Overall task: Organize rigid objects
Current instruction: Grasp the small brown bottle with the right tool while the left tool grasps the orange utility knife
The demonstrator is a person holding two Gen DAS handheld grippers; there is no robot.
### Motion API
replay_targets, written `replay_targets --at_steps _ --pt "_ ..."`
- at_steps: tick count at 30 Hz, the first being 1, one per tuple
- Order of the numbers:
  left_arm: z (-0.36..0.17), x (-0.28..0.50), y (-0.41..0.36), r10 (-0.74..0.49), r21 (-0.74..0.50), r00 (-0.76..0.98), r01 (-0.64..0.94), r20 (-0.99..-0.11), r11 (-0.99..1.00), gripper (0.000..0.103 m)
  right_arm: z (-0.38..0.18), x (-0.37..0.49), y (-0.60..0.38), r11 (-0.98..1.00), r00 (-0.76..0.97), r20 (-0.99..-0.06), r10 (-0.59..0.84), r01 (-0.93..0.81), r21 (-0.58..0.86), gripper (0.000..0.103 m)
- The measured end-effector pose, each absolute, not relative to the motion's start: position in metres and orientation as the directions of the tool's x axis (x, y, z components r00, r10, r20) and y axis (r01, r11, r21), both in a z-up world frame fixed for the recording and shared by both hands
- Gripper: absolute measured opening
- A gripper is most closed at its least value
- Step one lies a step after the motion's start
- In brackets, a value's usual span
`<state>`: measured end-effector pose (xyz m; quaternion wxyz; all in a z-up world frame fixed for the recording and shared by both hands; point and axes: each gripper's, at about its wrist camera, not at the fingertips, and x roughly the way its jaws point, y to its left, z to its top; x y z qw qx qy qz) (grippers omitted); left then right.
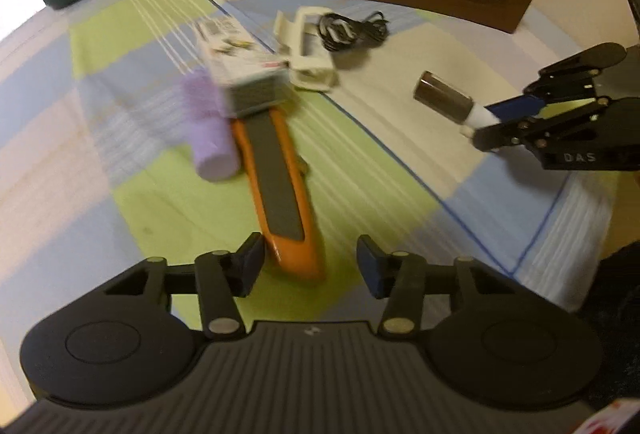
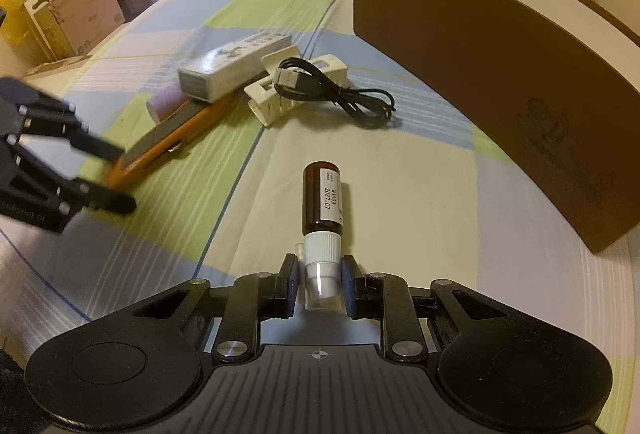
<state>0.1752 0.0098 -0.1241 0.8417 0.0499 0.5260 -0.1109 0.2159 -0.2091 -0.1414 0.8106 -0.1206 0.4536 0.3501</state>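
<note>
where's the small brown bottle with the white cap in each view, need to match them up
Left wrist view: the brown bottle lies at the right, its cap end in the right gripper, which comes in from the right edge.
Right wrist view: the bottle is at bottom centre, cap between this gripper's pads, base pointing away.
Shared landmark: the orange utility knife, left of the bottle in both.

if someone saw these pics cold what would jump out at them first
Nearest the right wrist camera, the right claw is closed on the white cap of a small brown glass bottle with a white label, which points away over the checked cloth. To the left, the long orange and grey utility knife lies under a white carton, its near tip between the left claw pads, which do not touch it. A tall brown cardboard box stands on the right.
</note>
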Motion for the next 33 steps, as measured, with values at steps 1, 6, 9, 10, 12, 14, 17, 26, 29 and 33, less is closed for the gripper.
replay_targets --at_steps 1,6,9,10,12,14,17,26,29,33 --pt "-0.125 0.175 0.007 -0.115 -0.018 0.427 0.224 -0.897 0.974 0.045 -0.142 0.216 -0.21 0.728 0.343 -0.819 0.459 -0.674 0.125 0.019" --pt "-0.126 0.184 0.005 -0.065 -0.02 0.466 0.1 -0.882 0.995 0.045 -0.142 0.219 -0.21 0.753 0.372 -0.813 0.448 -0.647 0.119 0.02" --pt "-0.125 0.192 0.002 -0.032 0.011 0.488 0.084 -0.872 0.996 0.045 -0.142 0.219 -0.207 0.75 0.378 -0.807 0.453 -0.651 0.116 0.02" --pt "-0.125 0.195 0.001 -0.026 0.015 0.493 0.078 -0.87 0.997 0.045 -0.143 0.221 -0.205 0.747 0.382 -0.806 0.453 -0.656 0.109 0.02" --pt "-0.126 0.204 -0.001 -0.012 0.023 0.498 0.064 -0.867 0.998 0.045 -0.143 0.223 -0.2 0.743 0.391 -0.803 0.45 -0.663 0.094 0.021" --pt "-0.127 0.21 -0.003 -0.001 0.03 0.503 0.055 -0.864 0.998 0.045 -0.144 0.225 -0.197 0.742 0.397 -0.801 0.449 -0.664 0.087 0.021" --pt "-0.128 0.215 -0.004 0.01 0.036 0.501 0.043 -0.865 0.998 0.044 -0.144 0.23 -0.193 0.747 0.4 -0.8 0.447 -0.659 0.087 0.022" --pt "-0.129 0.217 0.002 0.028 0.032 0.514 -0.001 -0.857 0.999 0.031 -0.144 0.244 -0.187 0.769 0.415 -0.797 0.439 -0.632 0.094 0.033" --pt "-0.13 0.215 -0.002 0.044 0.045 0.517 -0.01 -0.855 0.999 0.031 -0.144 0.25 -0.187 0.778 0.42 -0.792 0.443 -0.619 0.107 0.033" --pt "-0.129 0.211 -0.005 0.057 0.045 0.513 -0.035 -0.856 0.998 0.03 -0.144 0.253 -0.186 0.772 0.418 -0.787 0.454 -0.626 0.113 0.026"
